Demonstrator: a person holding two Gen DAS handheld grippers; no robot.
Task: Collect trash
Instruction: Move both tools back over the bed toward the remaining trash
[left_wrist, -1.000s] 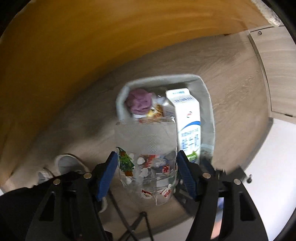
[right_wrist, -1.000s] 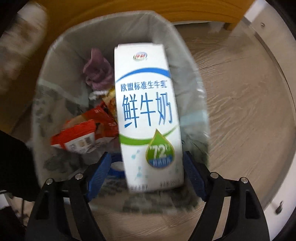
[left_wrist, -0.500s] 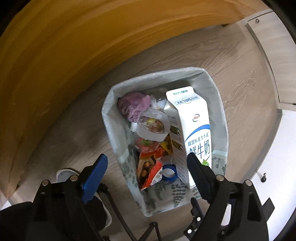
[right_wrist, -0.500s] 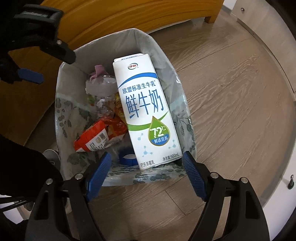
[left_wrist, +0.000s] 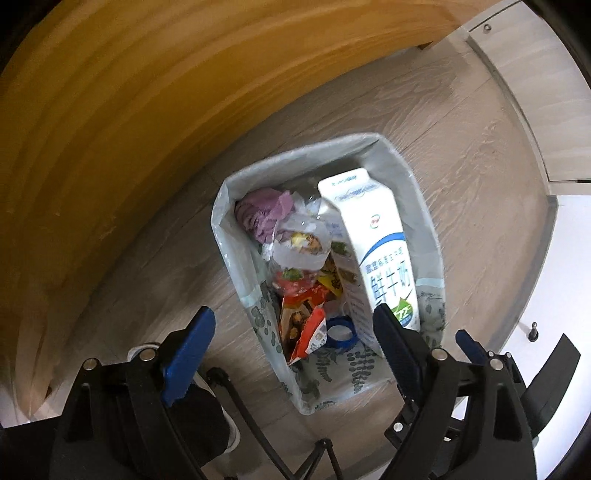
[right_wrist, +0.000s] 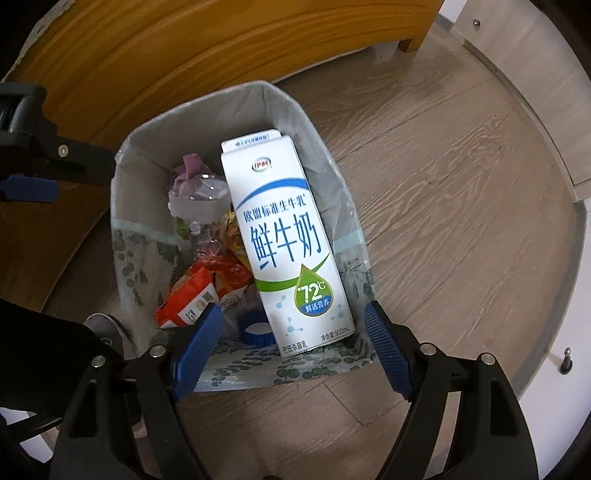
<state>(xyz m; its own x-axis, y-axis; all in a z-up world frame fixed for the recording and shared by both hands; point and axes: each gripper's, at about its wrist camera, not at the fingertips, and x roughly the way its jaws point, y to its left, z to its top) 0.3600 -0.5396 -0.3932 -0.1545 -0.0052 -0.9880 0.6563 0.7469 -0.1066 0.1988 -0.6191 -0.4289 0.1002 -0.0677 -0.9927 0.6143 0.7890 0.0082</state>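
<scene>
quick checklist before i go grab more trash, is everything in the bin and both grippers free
1. Left hand-held gripper empty, jaws just opened: ok.
2. Right hand-held gripper empty, open: ok.
3. White and blue milk carton inside the grey leaf-patterned bin bag: ok.
4. Clear plastic bottle inside the bag: ok.
5. Bag standing open on the wooden floor: ok.
6. More trash outside the bag: cannot tell.

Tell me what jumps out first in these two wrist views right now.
The tall white milk carton stands out, leaning inside the lined trash bin on the wood floor. Left of it lie a clear plastic bottle, red snack wrappers and a blue cap. Both hand-held grippers hover open and empty above.
</scene>
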